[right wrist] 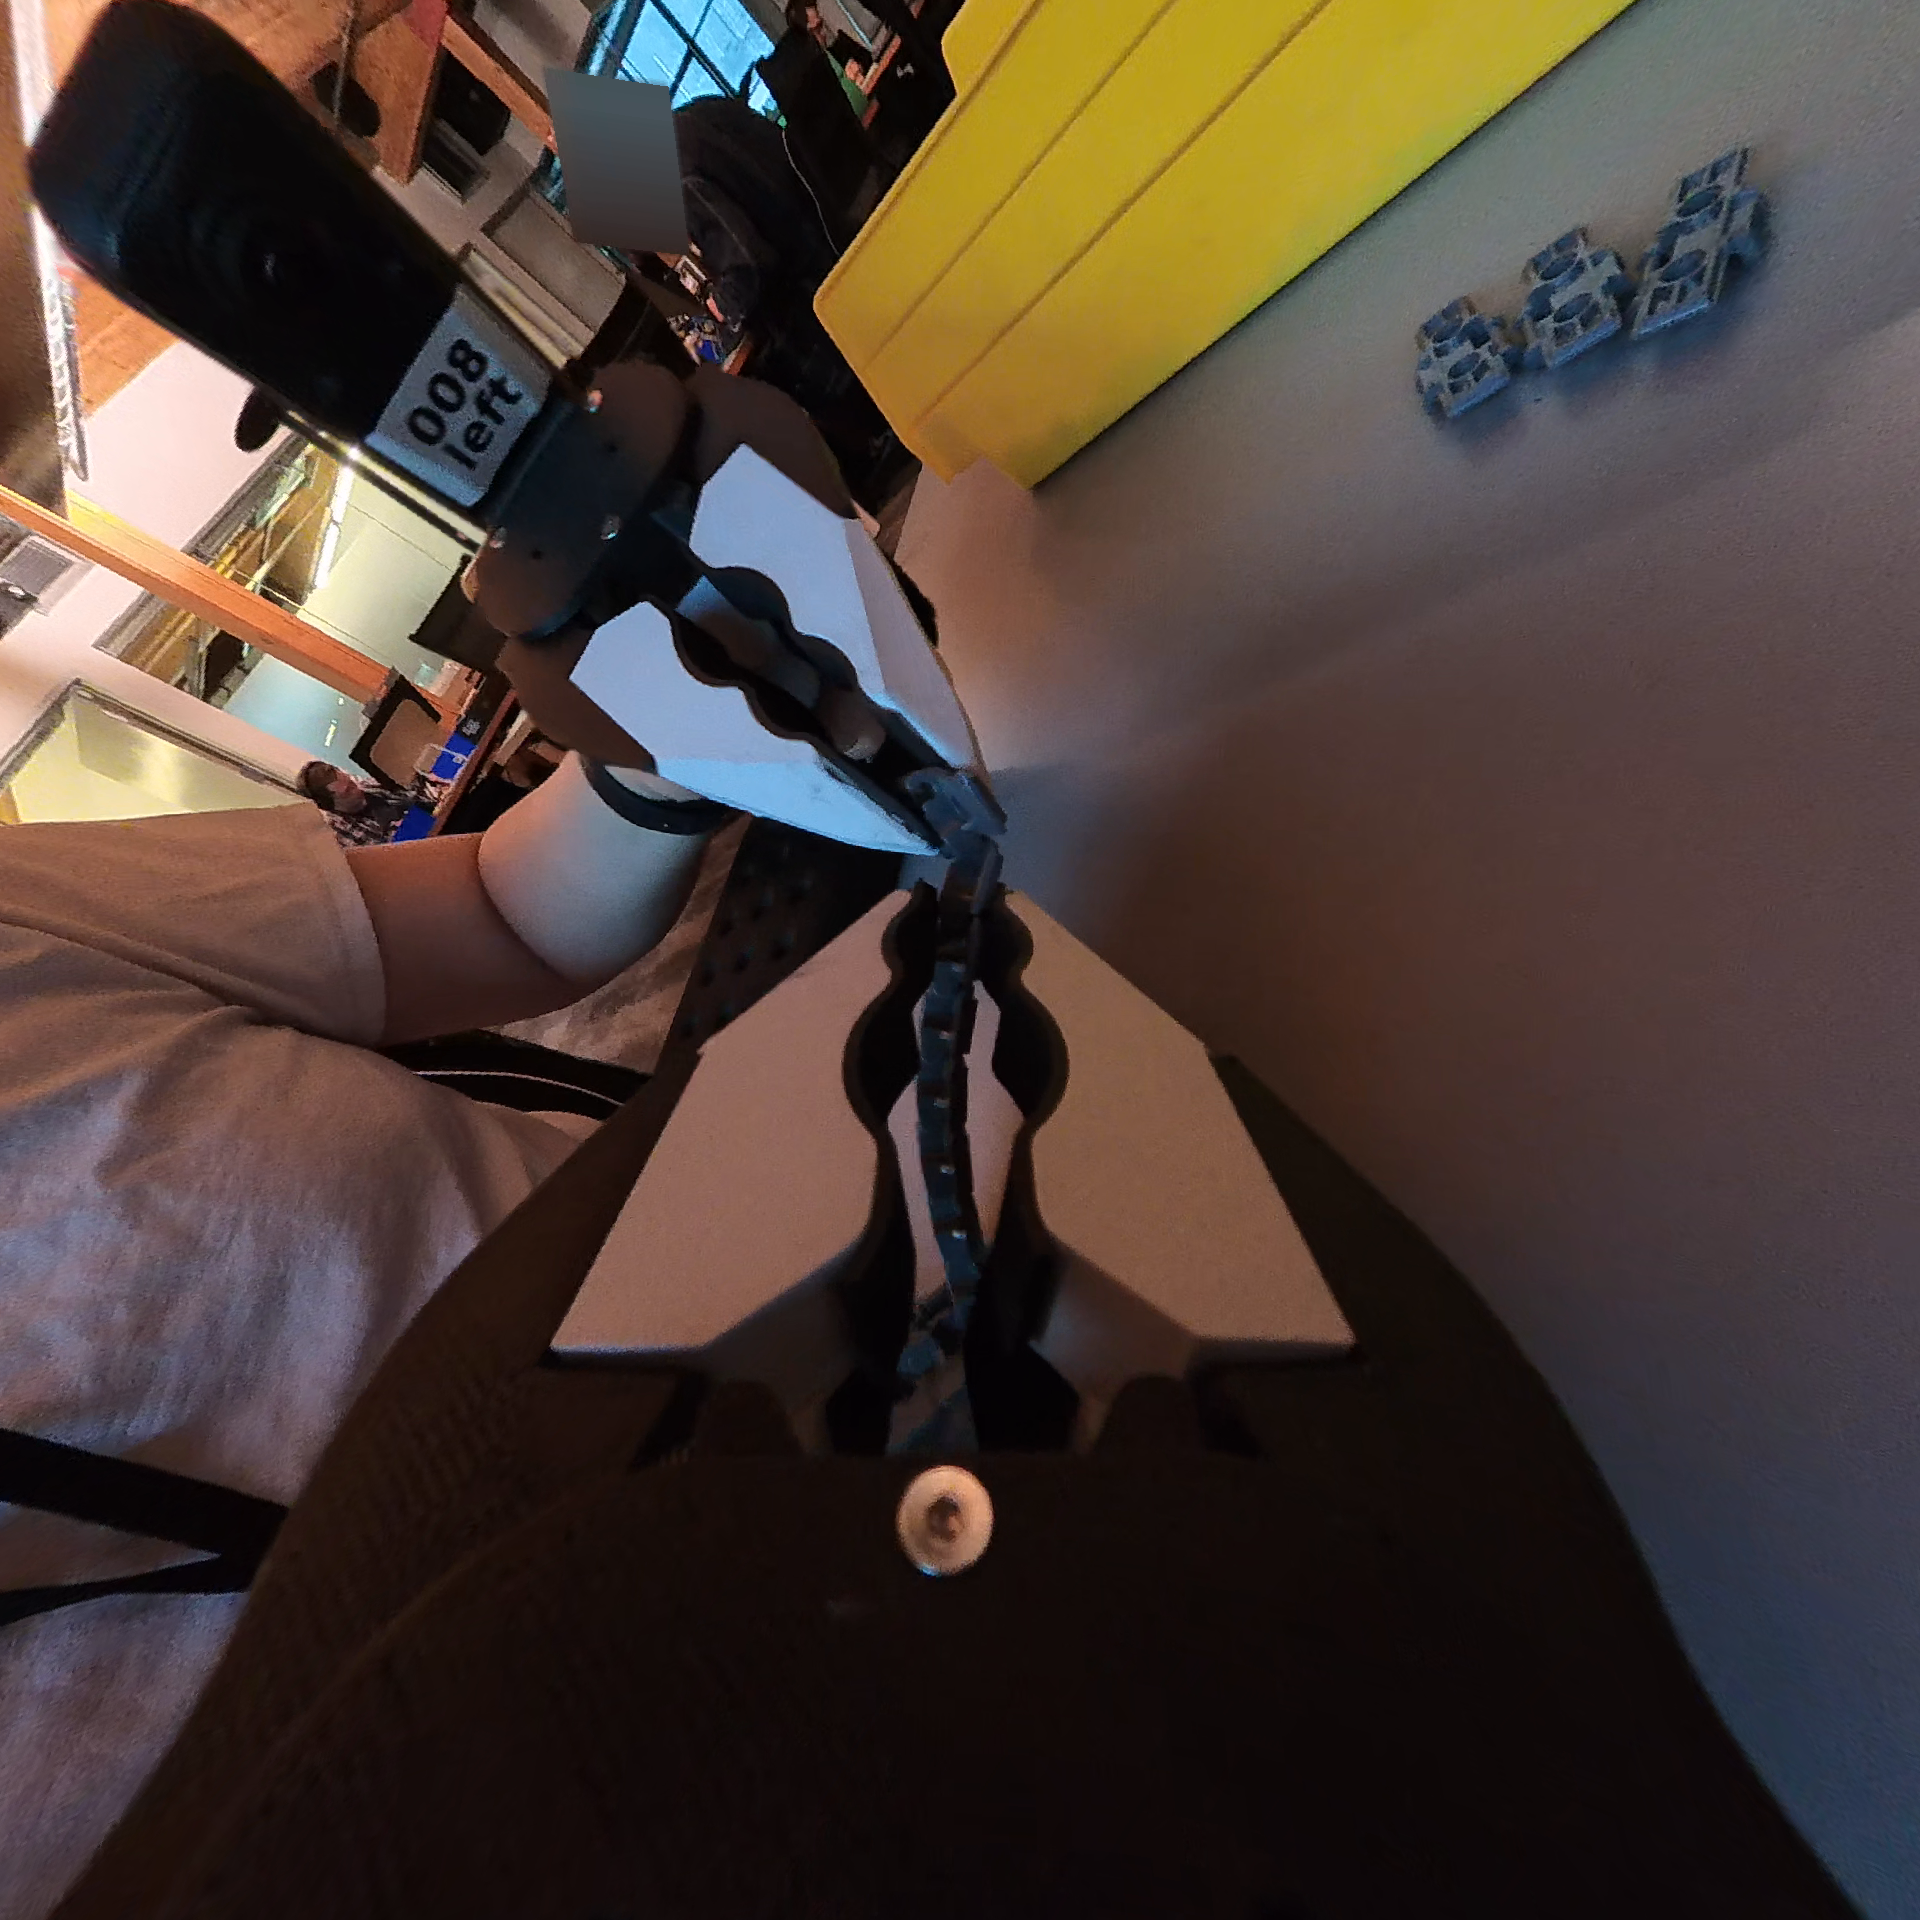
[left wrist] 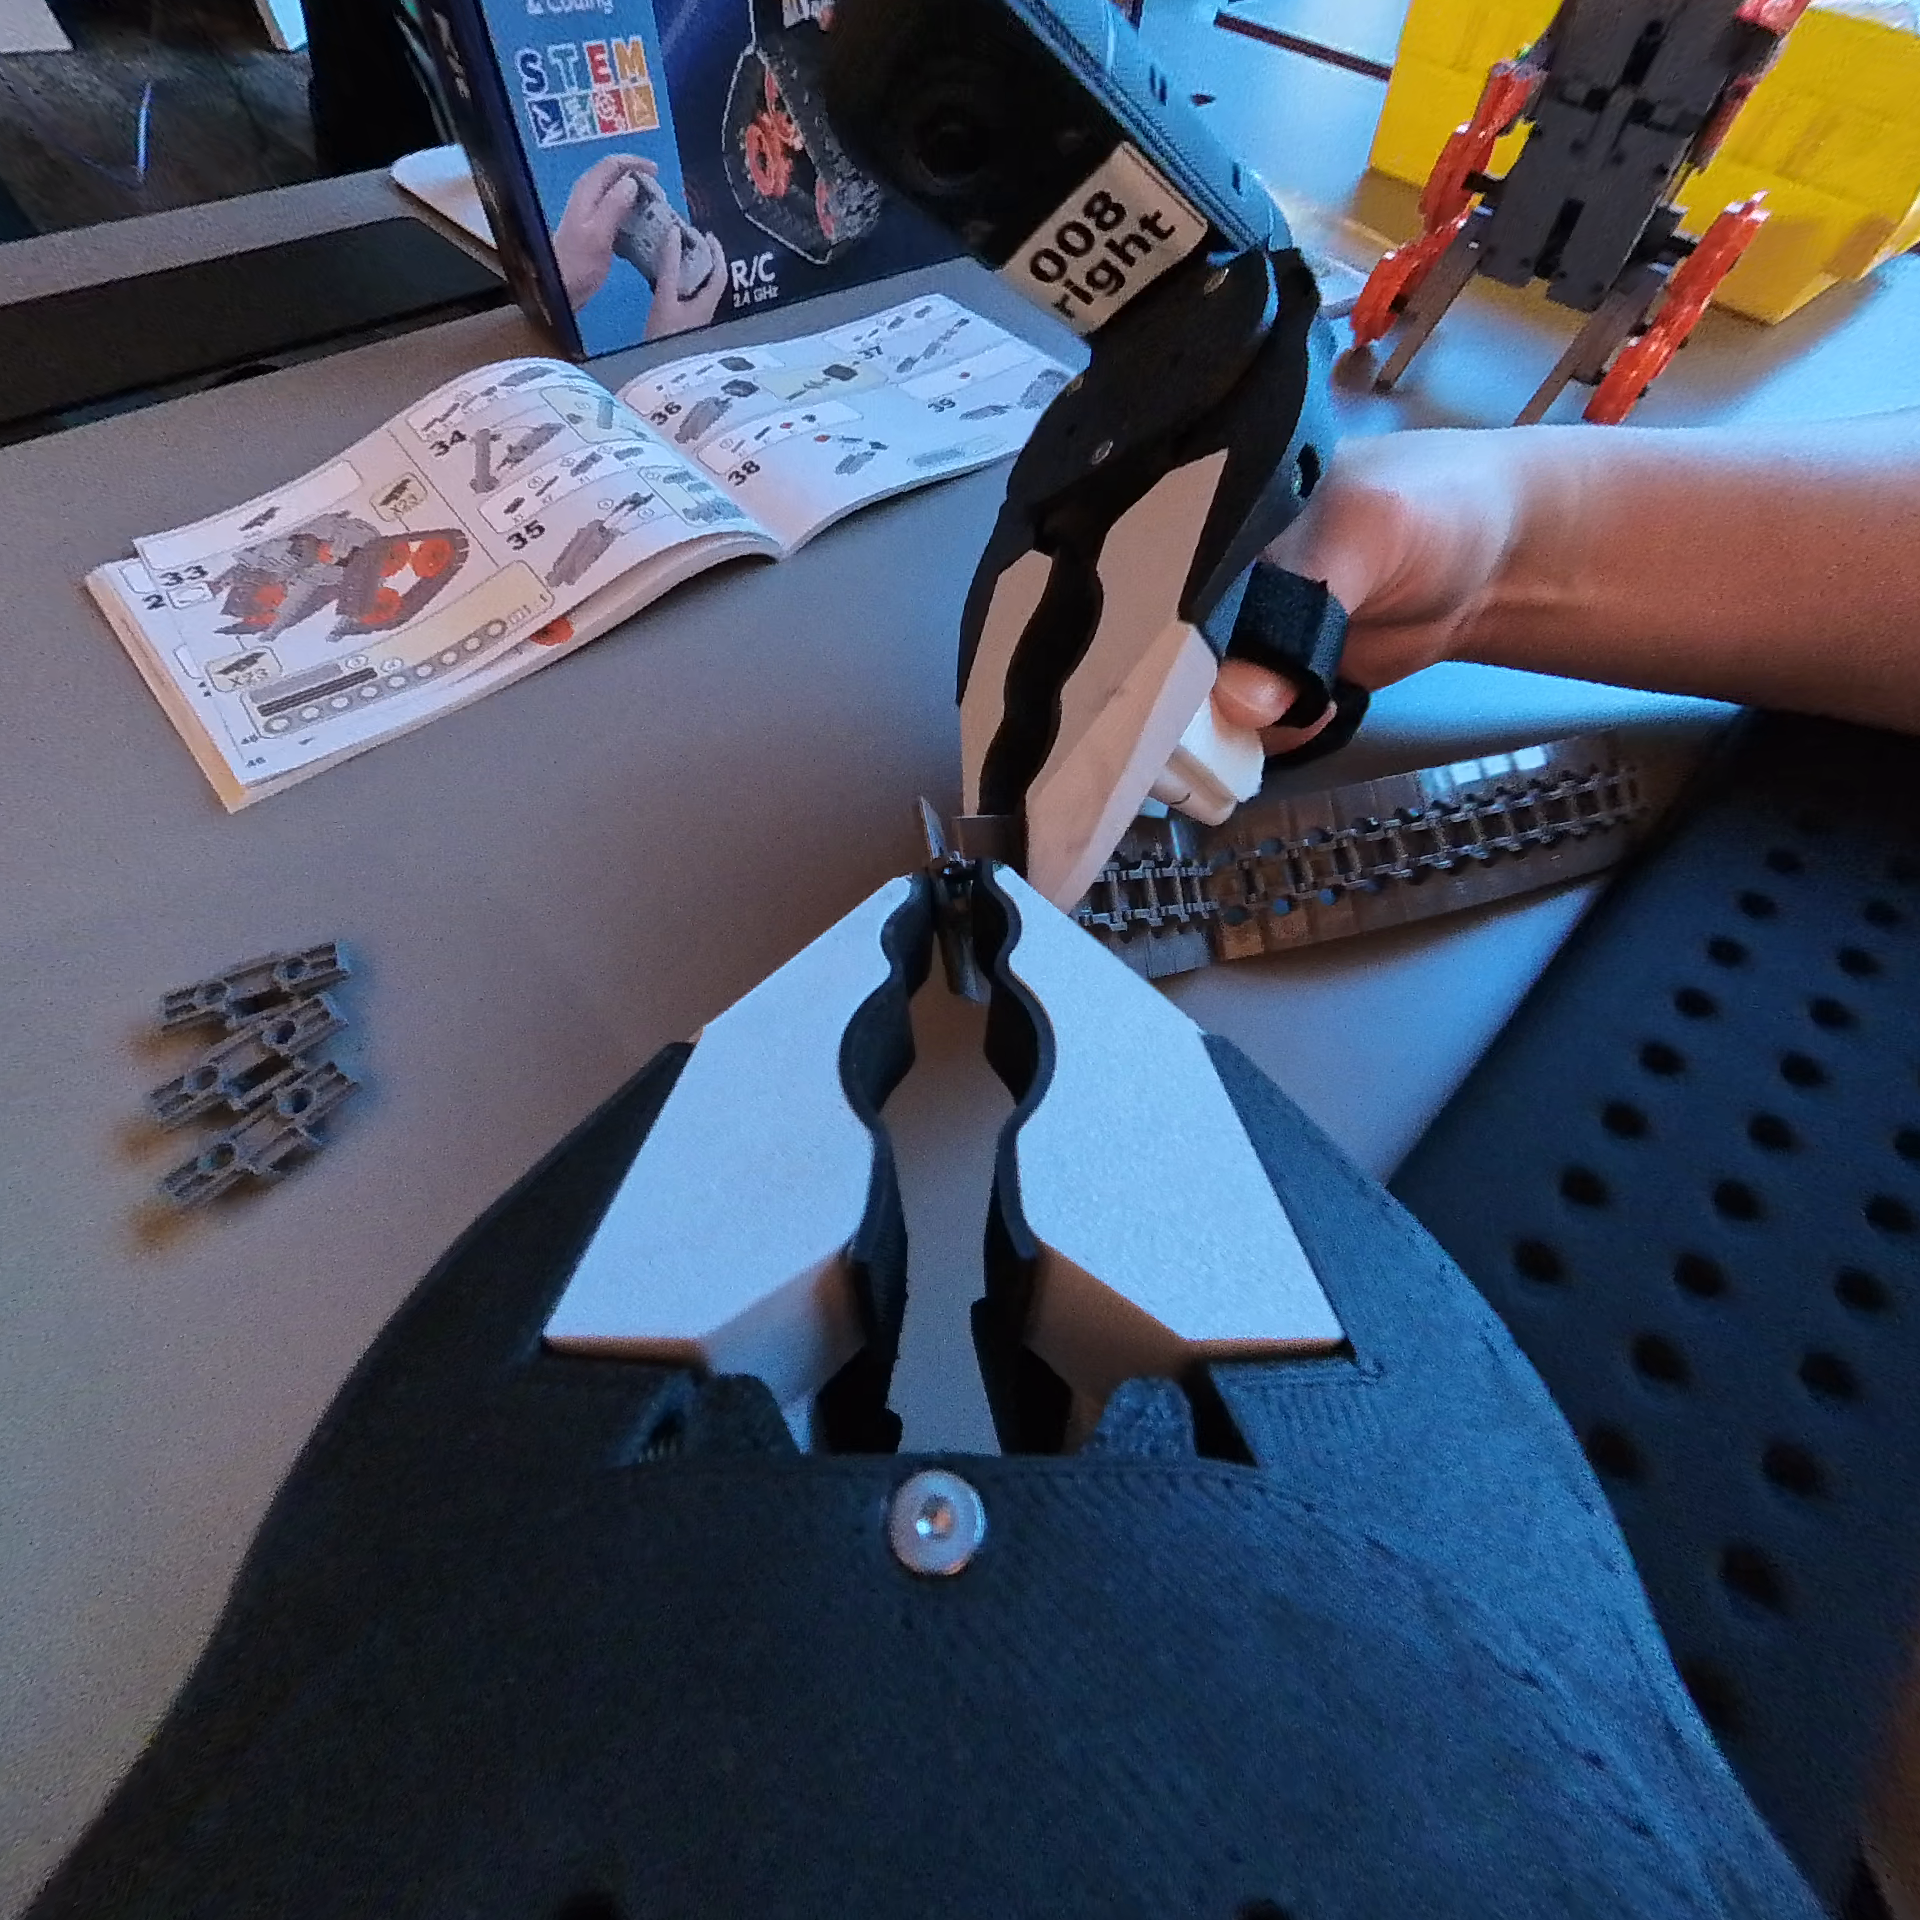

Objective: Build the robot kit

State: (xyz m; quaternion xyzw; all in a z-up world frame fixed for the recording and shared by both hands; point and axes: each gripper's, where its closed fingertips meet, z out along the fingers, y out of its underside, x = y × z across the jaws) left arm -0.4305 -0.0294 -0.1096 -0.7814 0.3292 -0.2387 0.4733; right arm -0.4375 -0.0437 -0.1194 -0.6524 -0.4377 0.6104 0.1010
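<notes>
Table count
Grippers: two, left and right; loose grey links: four; track strip: one; booklet: one; box: one; model: one.

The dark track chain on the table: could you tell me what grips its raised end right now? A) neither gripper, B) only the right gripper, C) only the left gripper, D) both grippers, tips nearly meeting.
D: in the left wrist view the left gripper and the right gripper each pinch the end of the track chain, tips almost touching; the right wrist view shows links running between the right gripper's fingers.
</notes>
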